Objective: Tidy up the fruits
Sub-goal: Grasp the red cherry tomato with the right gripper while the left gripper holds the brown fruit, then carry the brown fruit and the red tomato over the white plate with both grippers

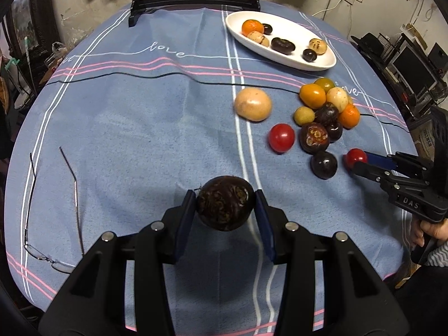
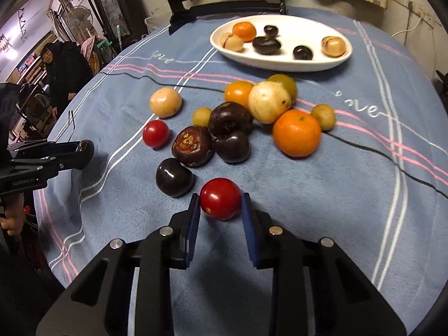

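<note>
A white oval plate [image 2: 280, 61] sits at the far side of the table [image 2: 308, 224], its long axis running across the right wrist view; it holds six fruits: one orange mandarin [image 2: 244, 31], two pale tan ones and three dark ones. The rest of the fruit lies loose on the blue cloth in front of it, in a cluster around a larger mandarin [image 2: 296, 133], with a pale round fruit [image 1: 252, 104] and a red tomato [image 1: 281, 137] a little apart to the left. The left gripper [image 1: 225, 205] has its fingers [image 1: 187, 210] spread partway and pinching a dark, scarred round fruit [image 1: 224, 206] on both sides, its rough patterned face turned toward the camera; whether it touches the cloth I cannot tell. The right gripper [image 2: 220, 203] has its fingers [image 2: 193, 215] closed on a small red tomato [image 2: 220, 198] at the near edge of the cluster, just beside a glossy dark fruit [image 2: 173, 177]. Folded spectacles [image 1: 53, 204] lie on the left of the table.
</note>
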{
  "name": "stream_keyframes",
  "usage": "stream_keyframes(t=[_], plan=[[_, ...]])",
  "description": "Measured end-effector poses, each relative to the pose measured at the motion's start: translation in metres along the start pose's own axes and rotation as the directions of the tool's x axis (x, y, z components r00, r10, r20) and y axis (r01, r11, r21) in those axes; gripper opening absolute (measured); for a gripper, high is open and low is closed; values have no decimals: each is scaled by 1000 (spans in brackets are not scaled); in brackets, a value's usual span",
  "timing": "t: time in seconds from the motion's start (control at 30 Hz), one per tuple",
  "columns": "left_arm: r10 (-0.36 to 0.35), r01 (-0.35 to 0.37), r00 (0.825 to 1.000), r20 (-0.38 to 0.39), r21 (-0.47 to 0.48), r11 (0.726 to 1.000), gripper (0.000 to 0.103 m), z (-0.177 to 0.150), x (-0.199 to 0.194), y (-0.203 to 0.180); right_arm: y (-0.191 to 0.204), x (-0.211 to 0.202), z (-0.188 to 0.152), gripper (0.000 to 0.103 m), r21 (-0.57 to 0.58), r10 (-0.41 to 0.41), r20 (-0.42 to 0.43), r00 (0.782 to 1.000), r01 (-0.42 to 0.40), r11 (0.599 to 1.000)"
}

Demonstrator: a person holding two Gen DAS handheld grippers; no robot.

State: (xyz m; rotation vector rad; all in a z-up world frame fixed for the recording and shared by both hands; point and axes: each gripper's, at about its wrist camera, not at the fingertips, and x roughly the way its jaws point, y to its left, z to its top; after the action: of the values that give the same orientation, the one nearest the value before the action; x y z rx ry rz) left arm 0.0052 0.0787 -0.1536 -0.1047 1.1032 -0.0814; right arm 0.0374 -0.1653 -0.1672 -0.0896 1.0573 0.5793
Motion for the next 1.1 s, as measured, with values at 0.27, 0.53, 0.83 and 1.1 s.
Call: stream_keyframes(t=[0.27,0.53,0.83,1.1], plan=[[-24,24,1000,2,51,998,43,12,8,-22,-18,-24,-17,30,35,-58,24,998,58,998],[-45,33,995,91,128,991,43,74,-6,-46,-47,-59,-3,30,130,-87,108,990,73,989],[-88,56,984,157,203,978,43,161,4,-77,-65,-69,65,30,128,-98,202,974,73,989],[-110,86,989,98,222,971,43,197,61,-103,-92,-31,142,30,107,-86,214,973,64,992]])
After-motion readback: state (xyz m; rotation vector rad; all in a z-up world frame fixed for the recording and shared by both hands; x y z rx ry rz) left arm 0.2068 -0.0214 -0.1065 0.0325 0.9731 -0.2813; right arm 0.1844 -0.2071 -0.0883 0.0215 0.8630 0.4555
